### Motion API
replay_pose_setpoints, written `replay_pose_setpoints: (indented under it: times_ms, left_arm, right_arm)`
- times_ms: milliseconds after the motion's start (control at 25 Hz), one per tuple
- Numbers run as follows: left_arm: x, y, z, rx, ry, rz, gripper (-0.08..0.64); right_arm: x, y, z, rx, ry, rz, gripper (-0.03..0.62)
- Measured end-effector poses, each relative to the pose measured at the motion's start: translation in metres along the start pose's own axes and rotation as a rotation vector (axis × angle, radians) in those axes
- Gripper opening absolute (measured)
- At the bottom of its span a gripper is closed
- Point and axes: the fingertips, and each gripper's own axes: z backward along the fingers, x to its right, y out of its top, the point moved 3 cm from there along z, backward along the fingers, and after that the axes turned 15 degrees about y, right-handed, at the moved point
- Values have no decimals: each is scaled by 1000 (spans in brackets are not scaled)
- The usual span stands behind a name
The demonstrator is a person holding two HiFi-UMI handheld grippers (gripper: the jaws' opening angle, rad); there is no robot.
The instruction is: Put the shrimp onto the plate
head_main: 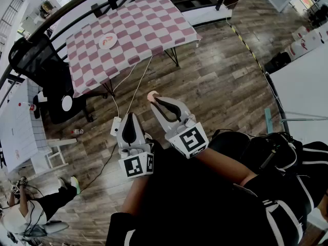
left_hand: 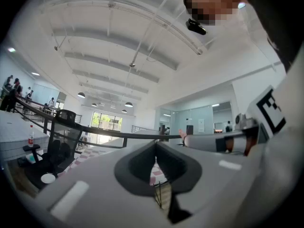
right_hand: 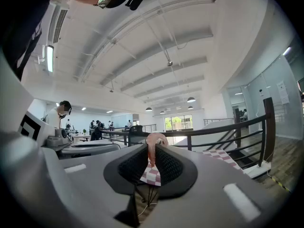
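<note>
My right gripper (head_main: 155,100) is shut on a pink shrimp (head_main: 152,96), held in the air over the wooden floor, well short of the table. In the right gripper view the shrimp (right_hand: 153,145) sticks up between the closed black pads (right_hand: 168,165). My left gripper (head_main: 129,119) hangs just to its left, shut with nothing in it; its jaws meet in the left gripper view (left_hand: 156,148). The white plate (head_main: 107,41), with a red curved piece on it, lies far ahead on the pink-checked table (head_main: 154,29).
A black office chair (head_main: 36,60) stands left of the table and a dark railing (head_main: 77,6) runs behind it. White cables (head_main: 136,91) trail across the floor. A white table (head_main: 307,86) is at the right. A person (head_main: 31,209) crouches at bottom left.
</note>
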Motion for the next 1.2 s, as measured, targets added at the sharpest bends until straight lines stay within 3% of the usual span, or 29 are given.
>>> replay_pose_setpoints:
  times_ms: [240,720,1200]
  left_arm:
    - [6,-3,9,5,-2,9,9]
    - [1,-17,37,11,83,7,9]
    - [0,-38,4,-20,77,18,9]
  right_arm:
    - [-6,-1,11,0,-3,32,46]
    - [-7,-16,48,21,31,-5,48]
    - [22,-35,43,-18,1,-17,49]
